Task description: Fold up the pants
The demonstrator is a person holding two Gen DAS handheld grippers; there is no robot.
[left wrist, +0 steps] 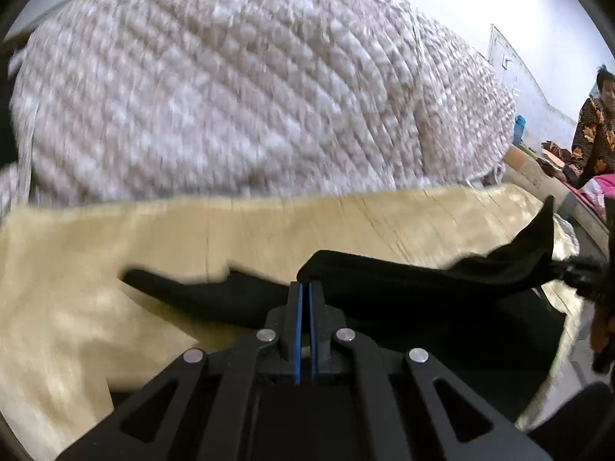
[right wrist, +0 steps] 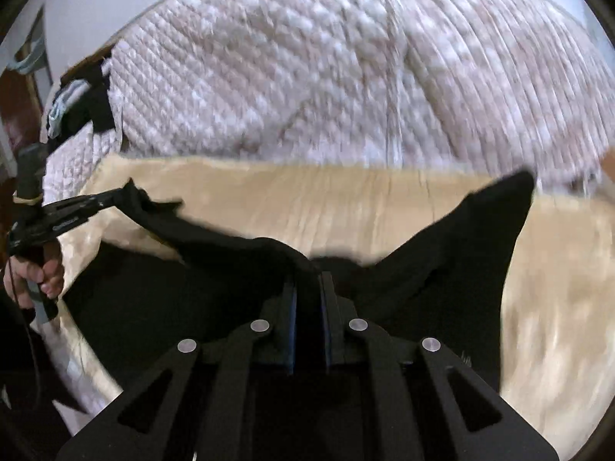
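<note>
While pants (right wrist: 161, 299) are held lifted over tan sheet (left wrist: 115, 238) on bed, quilted blanket (left wrist: 230, 88) behind, fold judged barely begun: fabric bunched, no neat crease seen, lay-down left. Left gripper (left wrist: 306, 288) fingers clenched on black cloth edge. Right gripper (right wrist: 307, 280) fingers nearly closed, pants pinched between.

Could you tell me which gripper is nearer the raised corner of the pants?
Right. The right gripper pinches the pants just left of that corner; the left gripper holds them farther left.
</note>
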